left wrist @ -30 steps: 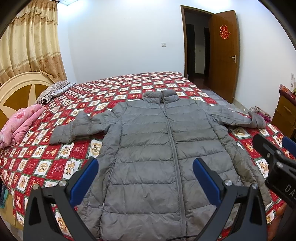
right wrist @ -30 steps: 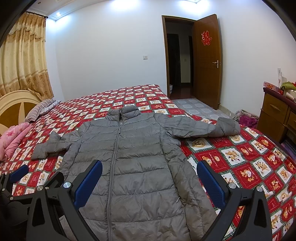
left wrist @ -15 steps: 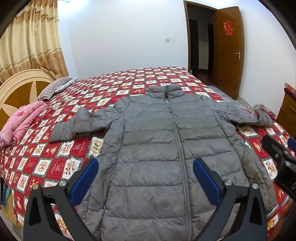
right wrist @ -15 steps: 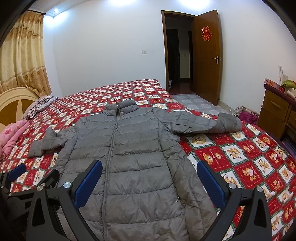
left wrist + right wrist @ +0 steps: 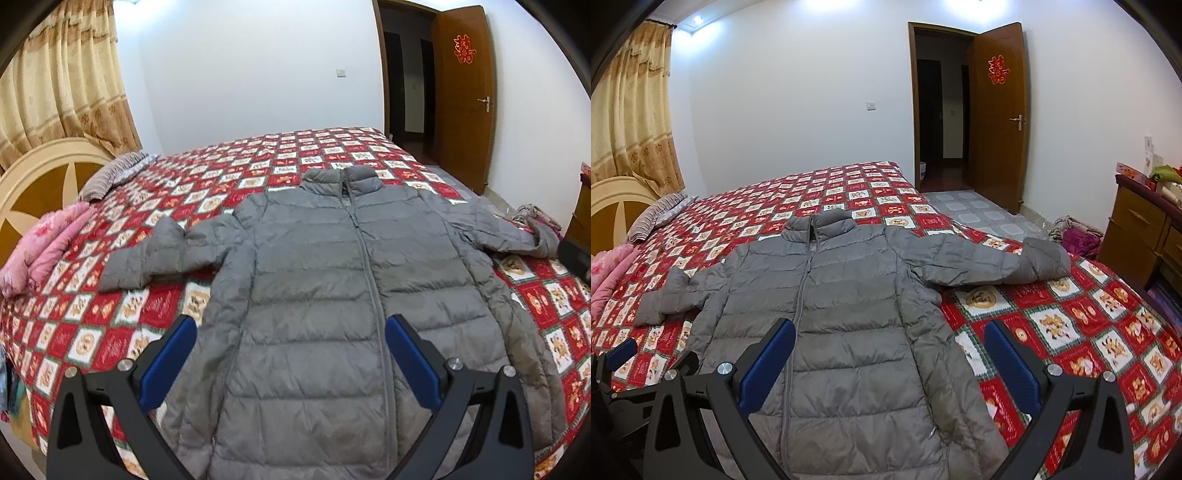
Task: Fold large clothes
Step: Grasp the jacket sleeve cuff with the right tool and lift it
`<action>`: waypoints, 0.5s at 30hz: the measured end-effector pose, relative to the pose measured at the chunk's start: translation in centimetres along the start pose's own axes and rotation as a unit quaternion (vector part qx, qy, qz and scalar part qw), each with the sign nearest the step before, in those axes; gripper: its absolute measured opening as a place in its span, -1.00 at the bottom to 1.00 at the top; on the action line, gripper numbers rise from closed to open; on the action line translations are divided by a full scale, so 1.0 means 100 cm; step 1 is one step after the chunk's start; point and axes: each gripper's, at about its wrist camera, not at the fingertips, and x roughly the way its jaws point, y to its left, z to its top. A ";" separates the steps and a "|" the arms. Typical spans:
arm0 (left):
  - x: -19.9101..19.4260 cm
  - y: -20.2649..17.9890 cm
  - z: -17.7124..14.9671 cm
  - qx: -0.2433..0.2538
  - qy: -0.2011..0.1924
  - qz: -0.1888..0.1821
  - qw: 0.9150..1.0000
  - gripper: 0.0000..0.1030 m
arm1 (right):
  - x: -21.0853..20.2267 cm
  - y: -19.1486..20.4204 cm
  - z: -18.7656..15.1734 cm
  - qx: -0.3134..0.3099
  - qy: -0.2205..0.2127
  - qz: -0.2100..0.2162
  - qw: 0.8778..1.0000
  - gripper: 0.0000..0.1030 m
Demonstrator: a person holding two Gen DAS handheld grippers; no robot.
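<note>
- Lying flat on the bed (image 5: pixel 280 158), zipped, sleeves out at 9 and 3 o'clock: the jacket (image 5: pixel 332 295).
- Likely light, puffy, slippery; pinch cuffs or hem.
- Left gripper (image 5: pixel 290 360) and right gripper (image 5: pixel 888 363): jaws apart, empty.

I see a red patterned bedspread (image 5: pixel 295 155), a pink folded blanket (image 5: pixel 44 243) near the headboard (image 5: pixel 37 173), a striped pillow (image 5: pixel 657 218), gold curtains (image 5: pixel 62 85), an open wooden door (image 5: pixel 997 118) and a dresser (image 5: pixel 1137 229).
</note>
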 end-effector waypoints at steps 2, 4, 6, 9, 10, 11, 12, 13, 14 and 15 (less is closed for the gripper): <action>0.003 0.003 0.010 0.004 -0.008 -0.002 1.000 1.00 | 0.004 -0.008 0.014 0.006 -0.003 0.000 1.000 0.98; 0.009 0.012 0.025 0.002 -0.017 -0.012 1.000 1.00 | 0.010 -0.024 0.036 0.021 -0.006 -0.003 1.000 0.98; 0.017 0.023 0.043 -0.001 -0.025 -0.015 1.000 1.00 | 0.015 -0.038 0.055 0.032 -0.014 -0.012 0.999 0.98; 0.034 0.041 0.073 -0.006 -0.034 -0.003 0.999 1.00 | 0.028 -0.070 0.093 0.052 -0.035 -0.052 0.997 0.98; 0.042 0.047 0.083 -0.007 -0.039 0.001 0.999 1.00 | 0.036 -0.086 0.107 0.066 -0.039 -0.069 0.995 0.98; 0.050 0.053 0.090 -0.009 -0.043 0.006 0.999 1.00 | 0.043 -0.097 0.116 0.077 -0.043 -0.080 0.993 0.98; 0.061 0.059 0.097 -0.014 -0.049 0.012 0.999 1.00 | 0.049 -0.109 0.122 0.088 -0.047 -0.090 0.991 0.98; 0.070 0.062 0.101 -0.018 -0.050 0.016 0.998 1.00 | 0.061 -0.126 0.129 0.106 -0.053 -0.107 0.987 0.98; 0.085 0.066 0.104 -0.023 -0.048 0.018 0.998 1.00 | 0.069 -0.135 0.132 0.116 -0.055 -0.117 0.985 0.98; 0.097 0.069 0.105 -0.027 -0.043 0.019 0.999 1.00 | 0.084 -0.149 0.132 0.131 -0.054 -0.129 0.981 0.98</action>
